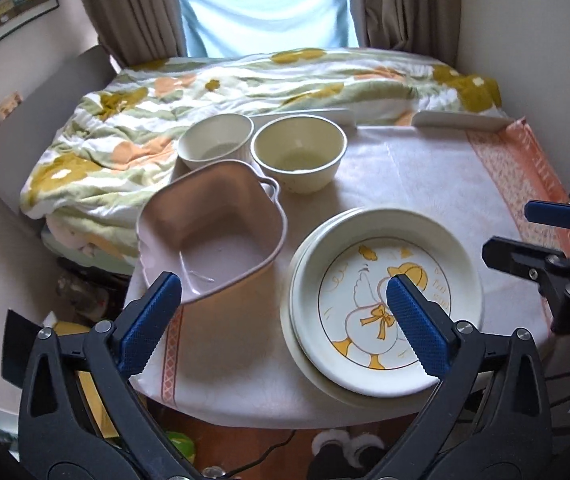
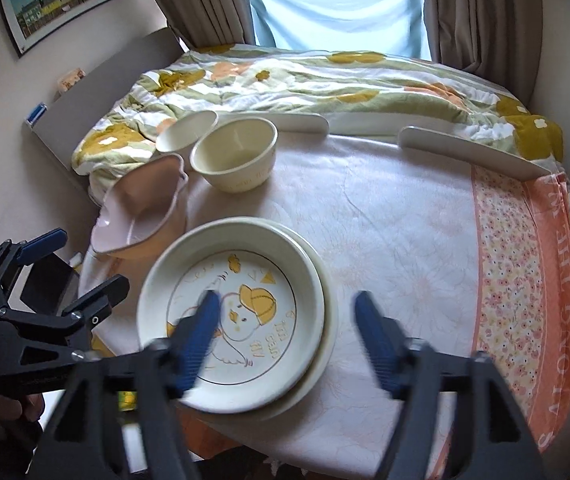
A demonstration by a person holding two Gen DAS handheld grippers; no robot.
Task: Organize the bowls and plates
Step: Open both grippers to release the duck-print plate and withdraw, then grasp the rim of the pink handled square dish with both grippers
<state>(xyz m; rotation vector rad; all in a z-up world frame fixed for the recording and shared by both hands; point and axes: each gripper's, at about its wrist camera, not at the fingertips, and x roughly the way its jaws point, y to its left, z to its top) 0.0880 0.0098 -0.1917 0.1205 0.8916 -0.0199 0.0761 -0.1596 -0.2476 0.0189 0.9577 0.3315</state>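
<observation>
A duck-print plate (image 1: 385, 300) (image 2: 233, 312) lies on top of a plain cream plate (image 1: 297, 344) (image 2: 321, 344) at the table's near edge. A pink squarish bowl (image 1: 209, 236) (image 2: 141, 216) sits tilted to its left. Two cream bowls stand behind: one (image 1: 299, 158) (image 2: 235, 158) nearer the middle, one (image 1: 215, 140) (image 2: 185, 130) further left. My left gripper (image 1: 285, 312) (image 2: 73, 260) is open and empty, above the near edge between pink bowl and plates. My right gripper (image 2: 287, 320) (image 1: 525, 232) is open and empty over the plates' right rim.
The round table (image 2: 385, 220) has a pale cloth with an orange floral border (image 2: 525, 280). Two white rails (image 2: 469, 152) (image 2: 301, 122) stand at its far edge. A bed with a floral quilt (image 1: 245, 80) lies behind, below a curtained window.
</observation>
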